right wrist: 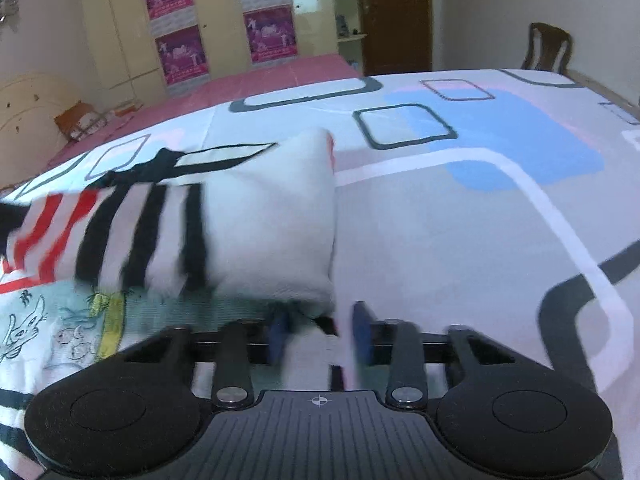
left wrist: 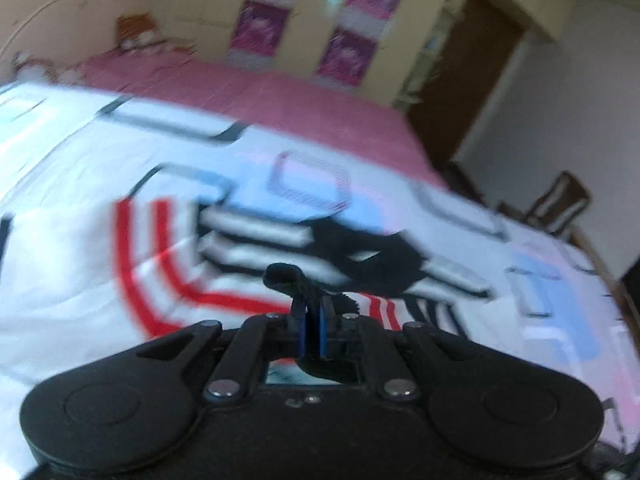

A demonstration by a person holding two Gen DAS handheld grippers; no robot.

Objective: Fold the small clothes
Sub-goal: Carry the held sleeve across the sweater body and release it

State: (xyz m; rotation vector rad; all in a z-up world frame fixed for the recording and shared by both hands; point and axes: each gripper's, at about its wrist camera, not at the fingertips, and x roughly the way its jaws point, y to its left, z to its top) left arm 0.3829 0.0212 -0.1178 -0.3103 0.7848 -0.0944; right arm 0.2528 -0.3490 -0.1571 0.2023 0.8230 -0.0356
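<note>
A small white shirt with red and black stripes (left wrist: 192,256) lies on the patterned bedsheet (left wrist: 60,168), blurred in the left wrist view. My left gripper (left wrist: 313,320) is shut on the shirt's black edge (left wrist: 286,276), which sticks up between the fingers. In the right wrist view the shirt (right wrist: 264,224) lies partly folded, its white part towards the middle, with a printed panel (right wrist: 60,328) at lower left. My right gripper (right wrist: 320,332) is open at the shirt's near corner, with white cloth between its blue pads (right wrist: 362,332).
The white sheet with blue and grey rectangles (right wrist: 480,200) covers the bed. A pink bed (right wrist: 260,84) and a cream wardrobe with purple posters (right wrist: 180,40) stand behind. A brown door (right wrist: 394,16) and a wooden chair (right wrist: 548,48) are at the right.
</note>
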